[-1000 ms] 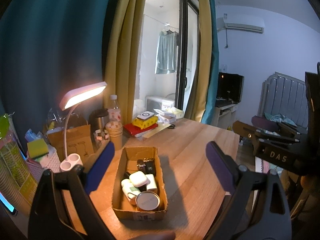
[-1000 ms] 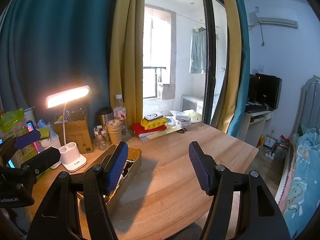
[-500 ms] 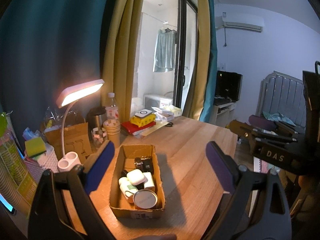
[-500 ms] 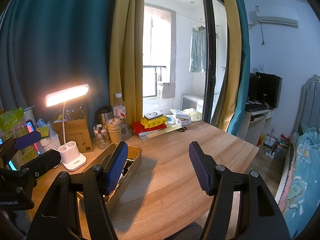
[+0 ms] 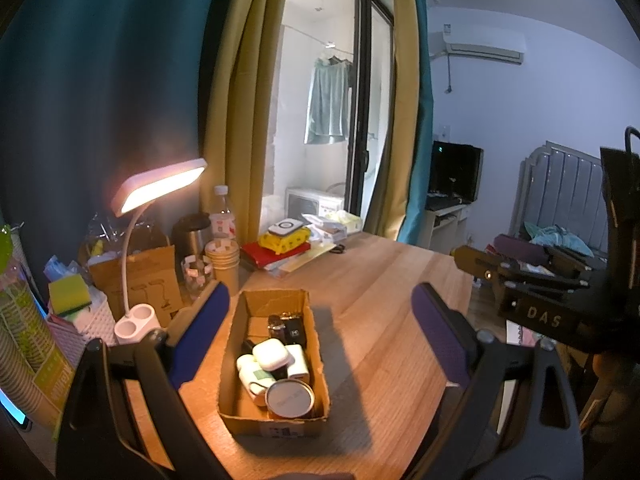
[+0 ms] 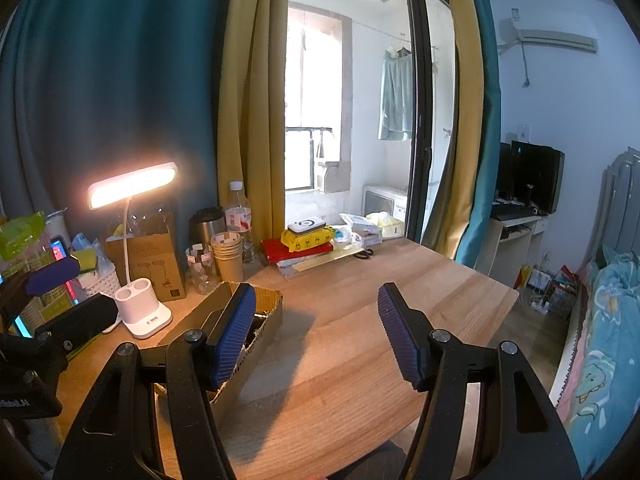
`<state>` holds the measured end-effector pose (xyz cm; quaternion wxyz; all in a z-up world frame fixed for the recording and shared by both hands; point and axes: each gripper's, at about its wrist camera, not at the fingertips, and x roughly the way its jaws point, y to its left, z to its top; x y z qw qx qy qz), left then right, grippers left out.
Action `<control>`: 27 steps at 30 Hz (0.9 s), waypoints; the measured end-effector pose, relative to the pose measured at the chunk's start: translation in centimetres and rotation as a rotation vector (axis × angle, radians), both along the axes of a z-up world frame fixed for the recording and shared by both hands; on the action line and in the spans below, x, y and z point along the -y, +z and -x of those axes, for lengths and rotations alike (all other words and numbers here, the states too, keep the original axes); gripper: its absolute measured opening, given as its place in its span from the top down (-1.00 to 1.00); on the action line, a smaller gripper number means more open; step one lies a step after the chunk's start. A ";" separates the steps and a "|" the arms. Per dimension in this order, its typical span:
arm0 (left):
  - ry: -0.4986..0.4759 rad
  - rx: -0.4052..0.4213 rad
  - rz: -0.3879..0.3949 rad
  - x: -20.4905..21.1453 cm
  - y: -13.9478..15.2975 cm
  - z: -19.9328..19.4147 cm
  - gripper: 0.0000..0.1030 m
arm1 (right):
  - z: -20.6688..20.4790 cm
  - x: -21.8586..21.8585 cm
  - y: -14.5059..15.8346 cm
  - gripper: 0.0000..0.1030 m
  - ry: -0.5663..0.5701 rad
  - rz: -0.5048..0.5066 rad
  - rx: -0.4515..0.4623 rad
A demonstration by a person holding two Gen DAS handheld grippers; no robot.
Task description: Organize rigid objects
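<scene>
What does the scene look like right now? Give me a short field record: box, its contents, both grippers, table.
box: open cardboard box on the wooden table, lying between the left gripper's fingers in its view
contents: round metal-lidded tin at the near end, white earbud-style case on top of other white items, small dark items behind
left gripper: open, holding nothing
right gripper: open, holding nothing, to the right of the box
table: bare wood in front of the right gripper
lamp: lit, left of the box
</scene>
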<state>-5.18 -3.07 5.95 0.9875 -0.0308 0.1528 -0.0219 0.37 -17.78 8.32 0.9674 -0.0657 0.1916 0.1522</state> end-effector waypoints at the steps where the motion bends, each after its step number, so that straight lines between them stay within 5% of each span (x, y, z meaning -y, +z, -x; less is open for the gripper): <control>1: 0.000 0.001 -0.002 0.0 0.0 0.0 -0.82 | -0.1 0.0 0.0 -0.30 0.000 0.000 0.000; 27: -0.009 0.000 -0.001 0.0 -0.1 -0.3 -0.82 | 0.1 0.0 -0.1 -0.30 -0.002 0.003 -0.005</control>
